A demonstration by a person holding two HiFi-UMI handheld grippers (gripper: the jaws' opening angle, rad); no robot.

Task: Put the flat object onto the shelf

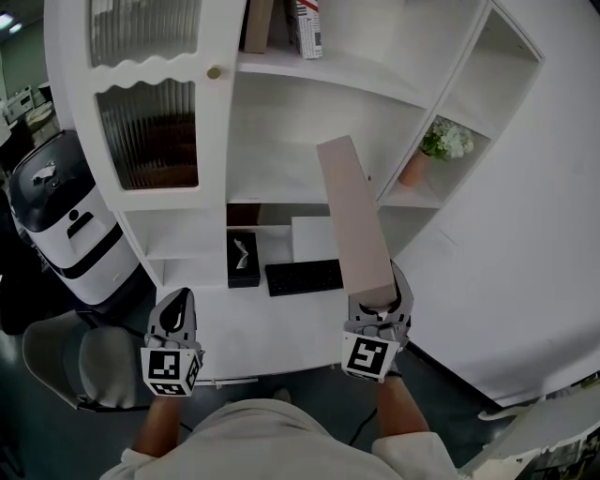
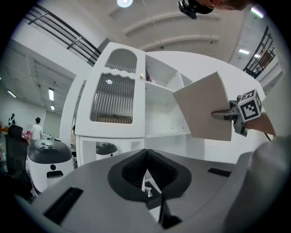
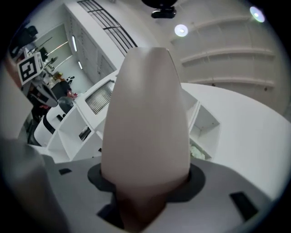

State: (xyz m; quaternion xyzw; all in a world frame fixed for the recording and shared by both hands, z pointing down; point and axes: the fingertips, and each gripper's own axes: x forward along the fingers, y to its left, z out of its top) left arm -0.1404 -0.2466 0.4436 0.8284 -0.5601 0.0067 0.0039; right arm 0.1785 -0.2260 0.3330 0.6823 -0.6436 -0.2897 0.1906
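The flat object is a long pale beige board (image 1: 354, 220). My right gripper (image 1: 375, 296) is shut on its near end, so it juts up and forward in front of the white shelf unit (image 1: 281, 169). In the right gripper view the board (image 3: 145, 118) fills the middle and rises out of the jaws of the right gripper (image 3: 145, 193). From the left gripper view the board (image 2: 204, 109) shows side-on, with the right gripper (image 2: 227, 114) clamped on its edge. My left gripper (image 1: 174, 314) hangs low at the left, shut with nothing held (image 2: 146, 169).
On the desk surface lie a black keyboard (image 1: 304, 277), a black box with glasses (image 1: 243, 260) and a white box (image 1: 314, 237). A potted plant (image 1: 441, 145) fills a right cubby, and books (image 1: 305, 26) stand on the top shelf. Ribbed glass door (image 1: 150, 136), wheeled robot (image 1: 61, 220) and chair (image 1: 70, 361) at left.
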